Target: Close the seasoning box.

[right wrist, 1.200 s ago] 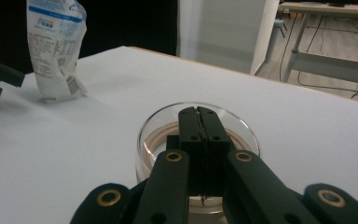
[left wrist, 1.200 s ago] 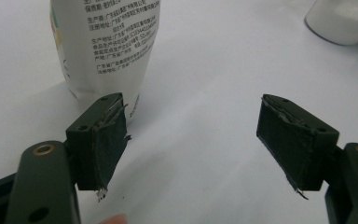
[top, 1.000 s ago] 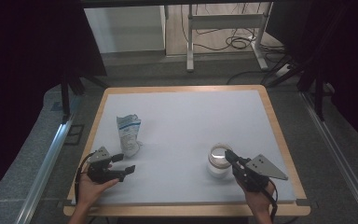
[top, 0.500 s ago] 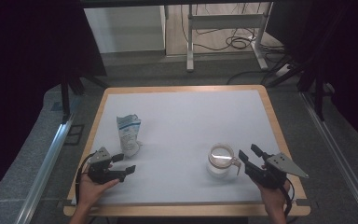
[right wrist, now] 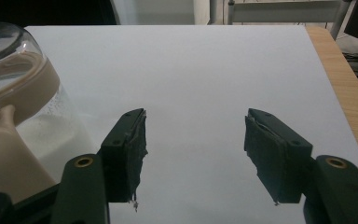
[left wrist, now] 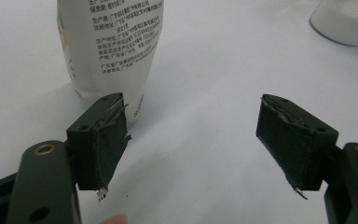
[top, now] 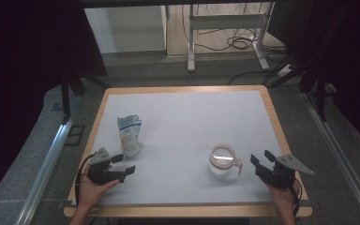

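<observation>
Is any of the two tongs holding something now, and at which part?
Nothing is held: left tongs and right tongs are open, beside pouch and jar.

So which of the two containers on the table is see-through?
The glass jar, nearer the right gripper: it has clear walls, a beige handle and white powder inside. The other, beside the left gripper, is an opaque white printed pouch.
</observation>
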